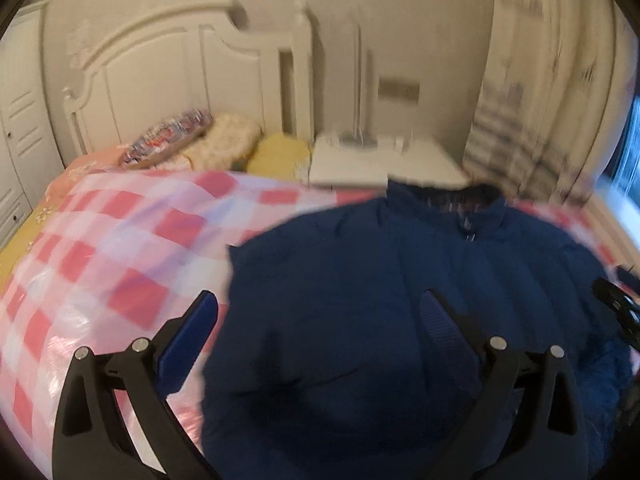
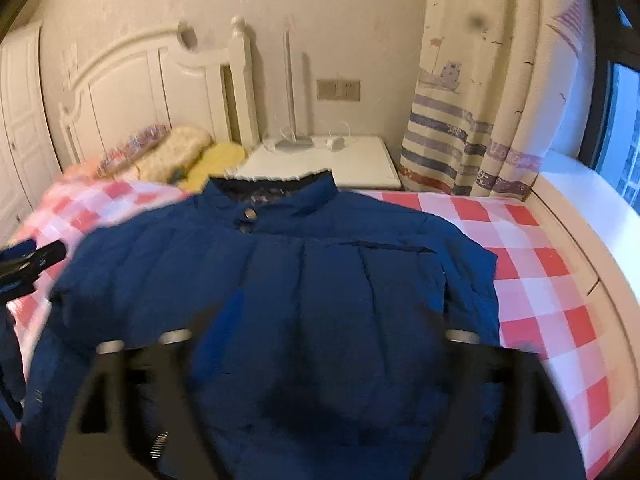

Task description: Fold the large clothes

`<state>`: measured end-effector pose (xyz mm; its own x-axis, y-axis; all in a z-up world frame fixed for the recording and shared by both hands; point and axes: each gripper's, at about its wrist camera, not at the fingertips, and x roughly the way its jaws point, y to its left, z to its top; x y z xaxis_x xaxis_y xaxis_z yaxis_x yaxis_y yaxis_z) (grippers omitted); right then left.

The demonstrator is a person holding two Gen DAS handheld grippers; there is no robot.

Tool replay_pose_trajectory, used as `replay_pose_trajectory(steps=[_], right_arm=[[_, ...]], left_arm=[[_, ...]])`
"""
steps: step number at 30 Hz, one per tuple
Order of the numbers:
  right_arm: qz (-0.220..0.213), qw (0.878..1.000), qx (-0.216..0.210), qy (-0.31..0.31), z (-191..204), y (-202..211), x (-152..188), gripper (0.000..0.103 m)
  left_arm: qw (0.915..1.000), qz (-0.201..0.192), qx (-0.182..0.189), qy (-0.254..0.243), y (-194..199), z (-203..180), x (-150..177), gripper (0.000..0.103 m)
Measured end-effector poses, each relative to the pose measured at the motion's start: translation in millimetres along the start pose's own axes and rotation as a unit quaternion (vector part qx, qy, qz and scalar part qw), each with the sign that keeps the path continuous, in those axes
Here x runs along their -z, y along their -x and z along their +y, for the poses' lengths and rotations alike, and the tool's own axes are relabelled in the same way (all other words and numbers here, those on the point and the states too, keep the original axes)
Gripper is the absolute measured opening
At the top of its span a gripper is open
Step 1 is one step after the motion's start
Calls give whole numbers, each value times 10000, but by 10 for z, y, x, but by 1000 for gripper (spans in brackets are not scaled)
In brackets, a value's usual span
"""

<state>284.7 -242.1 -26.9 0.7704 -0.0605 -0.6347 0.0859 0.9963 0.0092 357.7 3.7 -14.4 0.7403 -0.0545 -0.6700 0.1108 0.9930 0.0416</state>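
Two claws over one dark blue padded jacket (image 2: 280, 280), which lies spread front-up on the bed's pink-and-white checked cover (image 2: 540, 264), collar toward the white headboard (image 2: 132, 92). No readable writing or brand anywhere; the collar lining has a pattern too blurred to make out, and a round metal snap (image 2: 251, 213) sits at the collar closure.

Left claw (image 1: 320, 320) spread wide, blue pads clear of fabric, nothing pinched; the jacket's left edge lies under and between its fingers, with the left finger over the checked cover. Right claw (image 2: 332, 312) also spread wide, heavily motion-blurred, nothing gripped; the jacket body lies straight below and ahead of it. Each claw's tip shows at the edge of the other's view.

White bedside desk (image 2: 360, 160) beyond the collar carries a white lamp base (image 2: 294, 145) and small white items, too blurred to name. Pillows (image 2: 180, 148) lie by the headboard. Striped patterned curtain (image 2: 480, 120) hangs at right, beside the window (image 2: 620, 128).
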Motion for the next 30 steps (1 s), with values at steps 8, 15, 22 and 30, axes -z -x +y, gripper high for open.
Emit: replay_pose_trajectory(steps=[8,15,22,30], right_arm=[[771,9964,-239,247,-158,-586,258,92],[745,9971,-106,98,-166,-522,230,90],[81,9989,-334,309,246,-177,-66,92],[865,9921,-221,881,505,-670,126,97]], left_arm=[[9982,385,-237,-402,-614,-299,296,101],[9976,400,-329,-467,-643,-317,315,101],[9975,401,-343,-475,-634,-319,321,101],[9976,399,-336,-451,-642,-306,319,101]])
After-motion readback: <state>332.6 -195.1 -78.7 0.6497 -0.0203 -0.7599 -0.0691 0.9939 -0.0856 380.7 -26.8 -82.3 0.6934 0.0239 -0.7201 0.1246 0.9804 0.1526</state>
